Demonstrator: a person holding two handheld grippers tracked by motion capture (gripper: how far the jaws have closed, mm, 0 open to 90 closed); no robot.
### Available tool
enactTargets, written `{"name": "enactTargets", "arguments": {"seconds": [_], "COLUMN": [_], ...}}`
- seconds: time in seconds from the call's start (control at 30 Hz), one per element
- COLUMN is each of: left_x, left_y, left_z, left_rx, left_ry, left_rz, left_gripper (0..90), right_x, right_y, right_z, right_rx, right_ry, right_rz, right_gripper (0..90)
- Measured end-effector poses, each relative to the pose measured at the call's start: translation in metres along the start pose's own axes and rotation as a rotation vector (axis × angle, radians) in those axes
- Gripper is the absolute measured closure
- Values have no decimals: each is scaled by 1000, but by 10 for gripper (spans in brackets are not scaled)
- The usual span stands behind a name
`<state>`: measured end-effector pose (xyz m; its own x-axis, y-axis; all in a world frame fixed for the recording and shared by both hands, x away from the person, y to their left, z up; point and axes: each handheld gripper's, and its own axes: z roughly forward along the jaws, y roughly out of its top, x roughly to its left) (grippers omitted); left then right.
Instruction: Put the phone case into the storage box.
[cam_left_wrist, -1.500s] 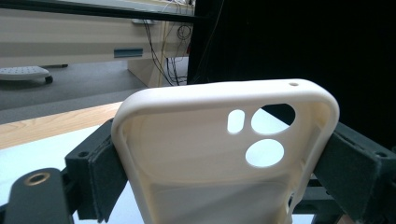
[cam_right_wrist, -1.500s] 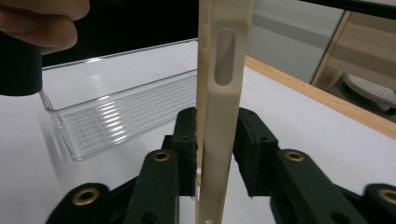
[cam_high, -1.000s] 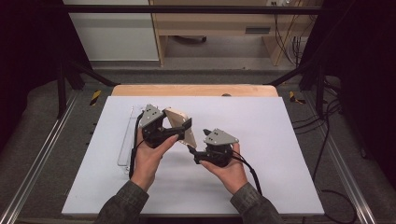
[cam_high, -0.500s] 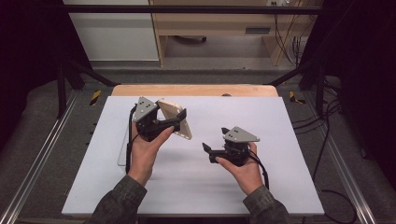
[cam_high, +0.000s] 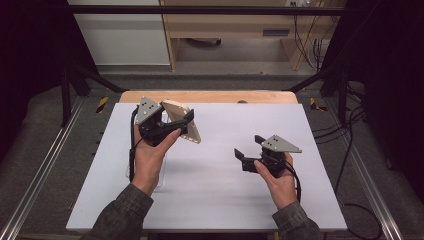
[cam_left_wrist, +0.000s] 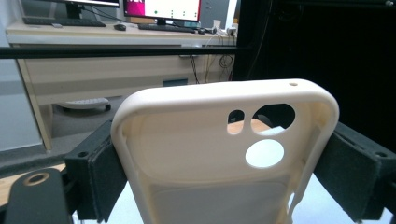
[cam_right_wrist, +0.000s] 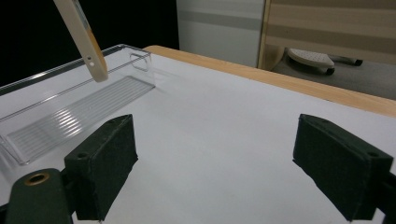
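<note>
The left gripper (cam_high: 186, 126) is clamping a cream phone case (cam_left_wrist: 224, 154) by its sides, holding it above the table's (cam_high: 210, 200) far left. The right gripper (cam_high: 248, 147), jaws just opened with nothing between them, is hovering well apart on the right, near a clear tray (cam_right_wrist: 70, 112).

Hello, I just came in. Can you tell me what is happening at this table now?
A person holds a gripper in each hand over a white table. The left gripper is shut on a cream phone case, clamping its two long sides and holding it up off the table. The right gripper is open with nothing between its jaws, which have just been opening, and it is off to the right, apart from the case. A clear plastic tray lies on the table below the left hand.
</note>
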<state>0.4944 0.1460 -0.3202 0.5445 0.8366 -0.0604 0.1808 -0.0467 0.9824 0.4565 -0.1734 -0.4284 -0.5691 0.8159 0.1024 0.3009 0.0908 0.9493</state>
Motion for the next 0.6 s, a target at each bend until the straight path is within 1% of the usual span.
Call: {"name": "enactTargets", "arguments": {"seconds": [0.17, 0.33, 0.43, 0.6], "left_x": [2, 4, 5, 8], "left_y": [4, 7, 10, 13], "left_z": [0, -1, -2, -4], "left_rx": [1, -1, -4, -14], "left_ry": [6, 14, 22, 32], "left_rz": [2, 2, 7, 5], "left_gripper": [111, 111, 111, 111], "right_x": [-7, -13, -17, -23], "right_y": [0, -2, -4, -6], "right_z": [-6, -9, -12, -18], "right_rx": [-6, 4, 2, -10], "right_ry": [-20, -43, -49, -65], "right_rz": [1, -12, 3, 15], "right_gripper": [140, 122, 97, 76]}}
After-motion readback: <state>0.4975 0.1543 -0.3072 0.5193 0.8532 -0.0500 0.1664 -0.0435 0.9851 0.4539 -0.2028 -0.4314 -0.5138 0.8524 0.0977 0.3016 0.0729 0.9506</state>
